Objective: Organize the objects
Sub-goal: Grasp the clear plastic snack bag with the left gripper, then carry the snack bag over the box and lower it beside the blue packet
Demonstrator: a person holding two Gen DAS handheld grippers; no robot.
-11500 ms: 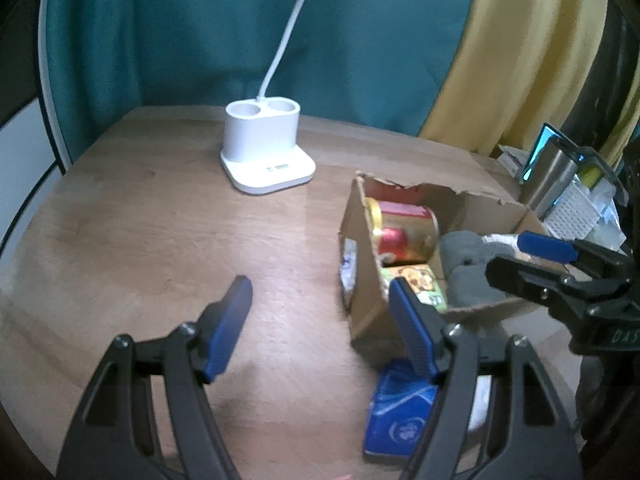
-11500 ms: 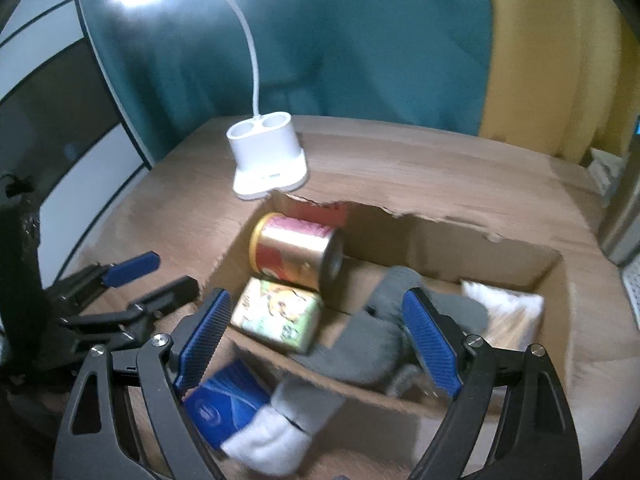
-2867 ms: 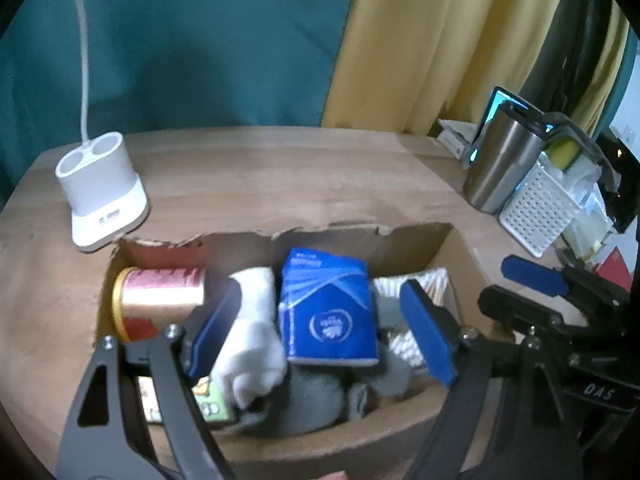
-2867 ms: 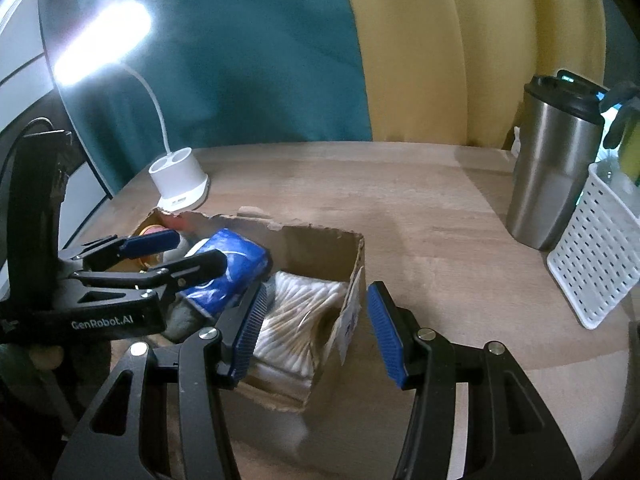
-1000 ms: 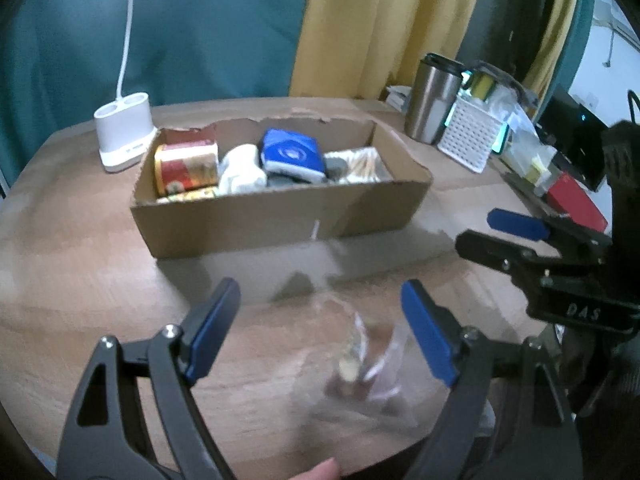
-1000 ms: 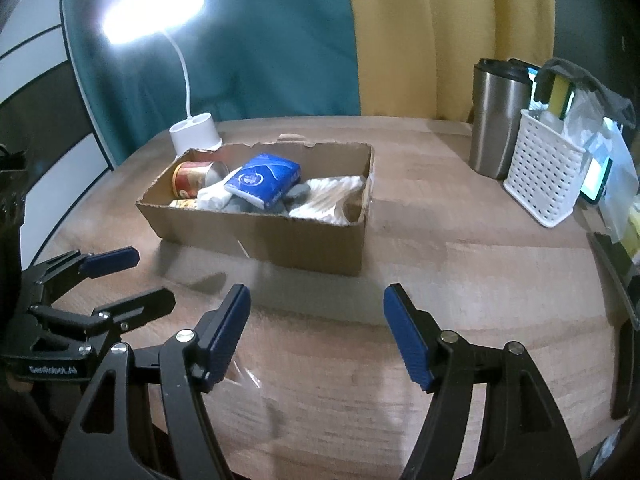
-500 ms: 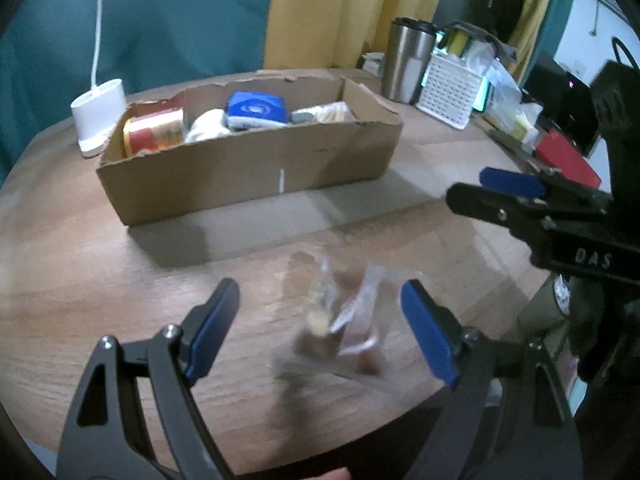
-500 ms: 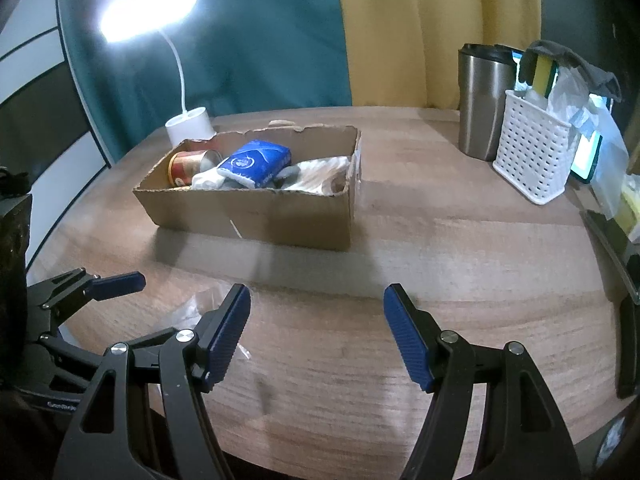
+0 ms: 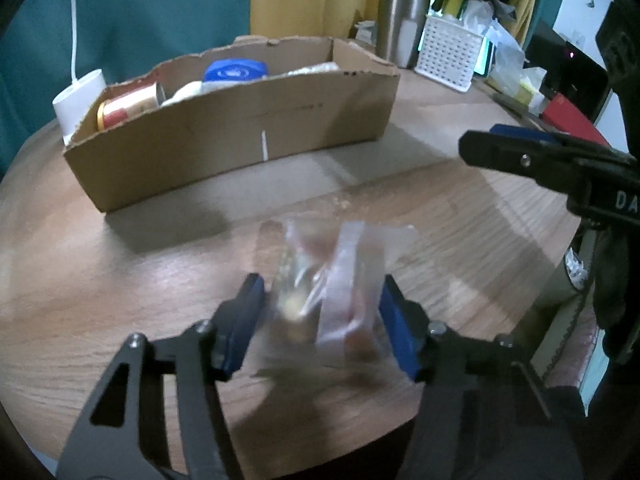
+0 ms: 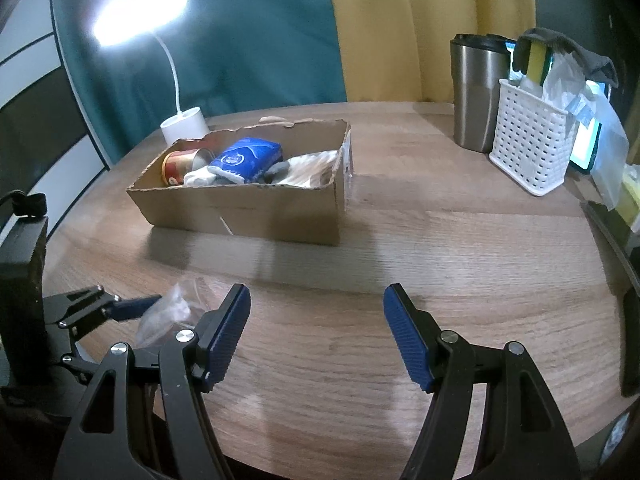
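Observation:
A clear plastic bag (image 9: pixel 332 280) with small snack pieces lies on the round wooden table (image 9: pixel 120 272) near its front edge. My left gripper (image 9: pixel 320 320) has closed in around the bag, its blue pads touching both sides. The bag also shows in the right wrist view (image 10: pixel 168 312) beside the left gripper's fingers (image 10: pixel 132 306). My right gripper (image 10: pixel 316 332) is open and empty above bare table. A cardboard box (image 10: pixel 248 208) behind holds a red can (image 10: pixel 180 164), a blue tissue pack (image 10: pixel 248 158), socks and cotton swabs.
A white lamp base (image 10: pixel 184 124) stands behind the box on the left. A steel tumbler (image 10: pixel 478 92) and a white basket (image 10: pixel 532 148) stand at the back right. The right gripper's arm (image 9: pixel 560 164) shows at the right of the left wrist view.
My left gripper moved forward and down onto the bag and its jaws narrowed from wide open to pressing on it. The right gripper stayed open, drifting slightly back.

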